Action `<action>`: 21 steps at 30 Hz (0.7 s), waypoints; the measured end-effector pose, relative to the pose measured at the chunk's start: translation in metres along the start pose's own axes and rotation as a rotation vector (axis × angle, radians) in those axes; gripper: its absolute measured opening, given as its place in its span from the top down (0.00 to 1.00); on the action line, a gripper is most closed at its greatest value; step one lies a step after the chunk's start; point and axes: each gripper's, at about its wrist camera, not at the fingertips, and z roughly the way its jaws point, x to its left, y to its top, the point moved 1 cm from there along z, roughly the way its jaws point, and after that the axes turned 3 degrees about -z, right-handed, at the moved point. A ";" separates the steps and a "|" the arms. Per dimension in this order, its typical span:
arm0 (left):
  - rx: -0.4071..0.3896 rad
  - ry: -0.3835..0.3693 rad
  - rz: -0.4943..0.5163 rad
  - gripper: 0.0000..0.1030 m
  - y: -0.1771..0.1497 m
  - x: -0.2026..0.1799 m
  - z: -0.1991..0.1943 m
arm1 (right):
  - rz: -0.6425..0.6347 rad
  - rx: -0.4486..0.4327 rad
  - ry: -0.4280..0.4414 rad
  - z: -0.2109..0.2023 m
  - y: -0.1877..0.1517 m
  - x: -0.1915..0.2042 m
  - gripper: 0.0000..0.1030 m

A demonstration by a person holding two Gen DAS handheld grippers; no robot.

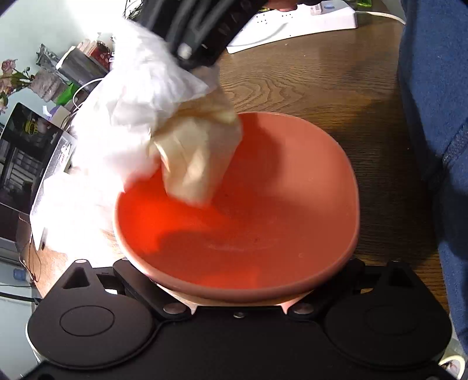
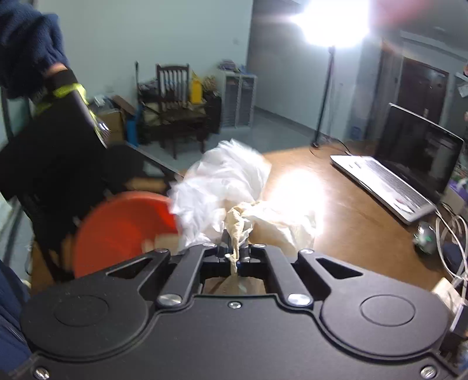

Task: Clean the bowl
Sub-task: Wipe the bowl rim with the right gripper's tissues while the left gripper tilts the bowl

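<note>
Right tongs [image 2: 235, 257] clamp tissue wad [image 1: 193, 163] | left tongs [image 1: 234, 304] grip bowl [image 1: 263, 219] rim | tissue inside bowl

Probably a lived-in home room: a wooden chair [image 2: 172, 96] and cluttered shelf [image 2: 238, 99] are standing beyond the wooden table [image 2: 336, 210], a laptop [image 2: 409, 163] sitting on it.

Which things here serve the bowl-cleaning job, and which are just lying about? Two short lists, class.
Job: red bowl; crumpled tissue, partly stained; left gripper on the bowl's rim; right gripper shut on the tissue.

Lying about: laptop; power strip; flowers; chair.
</note>
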 end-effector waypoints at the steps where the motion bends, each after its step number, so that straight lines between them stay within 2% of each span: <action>1: -0.001 0.001 0.001 0.07 0.000 0.000 0.000 | -0.002 0.021 0.003 0.001 -0.005 0.003 0.97; 8: -0.001 0.000 -0.052 0.07 0.000 0.001 0.000 | -0.045 0.166 0.053 -0.020 -0.062 0.033 0.97; 13: 0.003 -0.006 -0.127 0.07 -0.005 0.007 0.001 | -0.098 0.243 0.197 -0.029 -0.076 0.060 0.97; 17: 0.002 -0.004 -0.155 0.07 -0.006 0.008 0.001 | -0.088 0.228 0.362 -0.043 -0.069 0.083 0.97; 21: -0.003 0.007 -0.156 0.07 -0.006 0.007 0.001 | -0.014 0.138 0.476 -0.051 -0.045 0.086 0.97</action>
